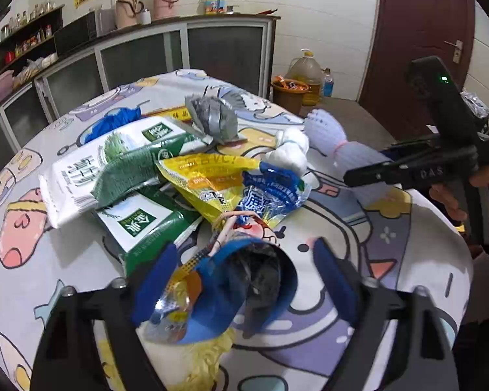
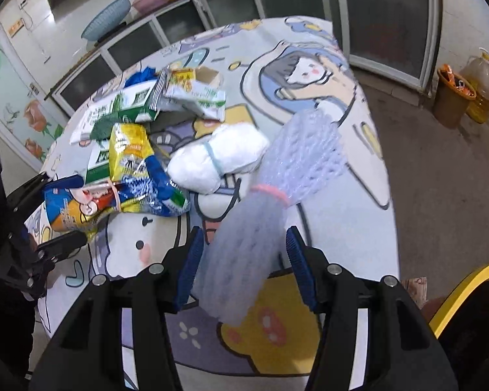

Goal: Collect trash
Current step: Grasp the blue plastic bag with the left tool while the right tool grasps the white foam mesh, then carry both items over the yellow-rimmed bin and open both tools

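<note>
On the cartoon tablecloth [image 1: 358, 215], left jaws straddle a snack wrapper [image 1: 212, 280] unclamped, right jaws flank foam netting [image 2: 244, 254] apart

The right claw [image 2: 243, 260] straddles the near end of a pale foam net bundle [image 2: 277, 189] tied with a pink band [image 2: 270, 192]; its 2 blue pads [image 2: 192, 257] flank the foam, and contact cannot be told. Beside it lies a white wad [image 2: 218, 159], then a yellow-and-blue snack bag [image 2: 140, 176] and green-and-white cartons [image 2: 120, 110], all on the cartoon-printed surface [image 2: 358, 221]. The left claw [image 2: 45, 215] meets the bag's end at the left edge.
</note>
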Tool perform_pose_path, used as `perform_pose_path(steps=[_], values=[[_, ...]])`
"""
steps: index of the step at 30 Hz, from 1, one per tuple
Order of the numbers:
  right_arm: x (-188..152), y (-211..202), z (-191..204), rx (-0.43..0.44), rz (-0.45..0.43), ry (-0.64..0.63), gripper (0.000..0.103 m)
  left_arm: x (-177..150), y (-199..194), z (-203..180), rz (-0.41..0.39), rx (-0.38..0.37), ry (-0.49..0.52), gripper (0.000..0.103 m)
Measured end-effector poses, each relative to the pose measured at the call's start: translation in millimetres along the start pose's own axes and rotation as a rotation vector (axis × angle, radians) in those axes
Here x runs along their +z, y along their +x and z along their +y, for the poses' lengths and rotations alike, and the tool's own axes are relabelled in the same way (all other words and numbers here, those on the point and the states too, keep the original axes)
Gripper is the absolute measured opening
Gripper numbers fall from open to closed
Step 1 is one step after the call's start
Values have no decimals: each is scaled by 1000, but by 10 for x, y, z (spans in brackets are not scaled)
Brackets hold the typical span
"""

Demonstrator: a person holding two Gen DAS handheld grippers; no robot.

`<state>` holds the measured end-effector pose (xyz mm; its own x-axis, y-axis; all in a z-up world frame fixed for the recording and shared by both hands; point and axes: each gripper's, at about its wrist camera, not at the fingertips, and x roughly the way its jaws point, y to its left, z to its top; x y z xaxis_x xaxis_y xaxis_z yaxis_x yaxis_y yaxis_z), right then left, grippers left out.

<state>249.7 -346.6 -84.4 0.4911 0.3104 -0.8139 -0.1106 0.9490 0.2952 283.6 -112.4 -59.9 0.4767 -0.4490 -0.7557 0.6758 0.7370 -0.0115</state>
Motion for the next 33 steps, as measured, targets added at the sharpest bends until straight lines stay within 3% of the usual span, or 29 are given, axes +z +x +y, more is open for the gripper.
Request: perform_pose_path(steps=[2, 4, 7, 23, 33], values=[[-7, 63, 16, -4, 21, -7, 35, -4, 53, -22, 7, 35, 13, 50], [-13, 73, 1, 14, 23, 3, 26, -13, 58, -11, -3, 50, 4, 45], [-23, -6, 4, 32, 4, 10, 23, -12, -25, 49, -28, 54, -40, 39], [-288, -970, 137, 117, -177, 3, 23, -263, -1328, 193, -197, 70, -116, 34], [-495, -1198, 177, 129, -210, 1, 23, -358, -1711, 17, -240, 89, -106, 34]])
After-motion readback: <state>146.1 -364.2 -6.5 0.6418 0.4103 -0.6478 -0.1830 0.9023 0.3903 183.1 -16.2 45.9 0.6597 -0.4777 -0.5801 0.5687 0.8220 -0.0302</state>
